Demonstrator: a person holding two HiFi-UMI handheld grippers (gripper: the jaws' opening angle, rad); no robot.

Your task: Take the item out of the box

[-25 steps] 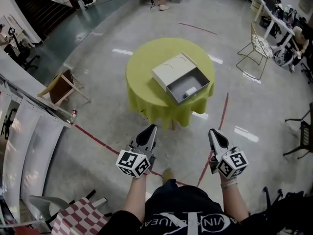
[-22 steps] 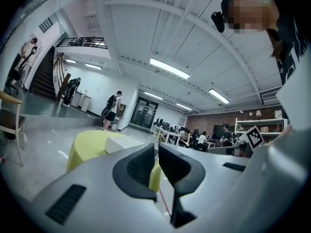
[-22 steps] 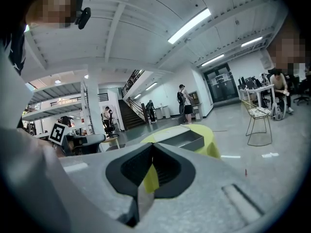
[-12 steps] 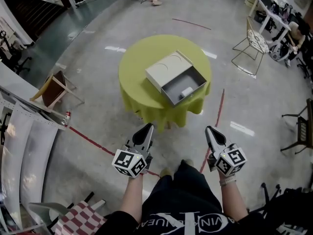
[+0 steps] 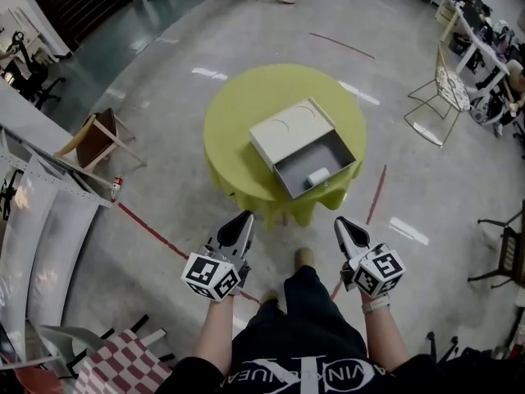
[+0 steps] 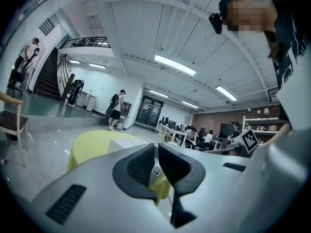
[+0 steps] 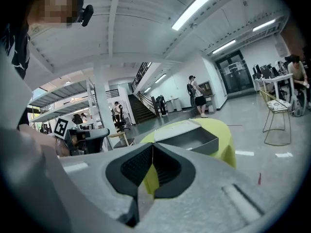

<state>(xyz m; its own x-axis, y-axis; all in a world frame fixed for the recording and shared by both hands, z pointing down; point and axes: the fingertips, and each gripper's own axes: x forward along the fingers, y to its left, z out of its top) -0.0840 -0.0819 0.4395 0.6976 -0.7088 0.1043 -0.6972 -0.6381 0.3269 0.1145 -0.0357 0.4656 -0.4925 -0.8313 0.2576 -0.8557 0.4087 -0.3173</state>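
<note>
A flat white box (image 5: 291, 130) lies on a round table with a yellow cloth (image 5: 234, 117). Its grey drawer (image 5: 316, 164) is pulled out toward me, and a small white item (image 5: 318, 176) lies inside it. Both grippers hang low in front of me over the floor, well short of the table. My left gripper (image 5: 244, 219) is shut and empty, and my right gripper (image 5: 344, 224) is shut and empty too. In the left gripper view, the left gripper (image 6: 156, 147) points at the box (image 6: 124, 142). In the right gripper view, the right gripper (image 7: 152, 144) points at the open drawer (image 7: 192, 139).
A wooden chair (image 5: 97, 138) stands left of the table, with a bottle (image 5: 116, 189) on the floor near it. A wire chair (image 5: 447, 89) stands at the right. Red tape lines (image 5: 152, 230) cross the floor. A checked cloth (image 5: 123, 366) is at lower left.
The person has stepped nearer the table, so it sits slightly closer and lower in the head view. Both grippers stay shut and held low.
</note>
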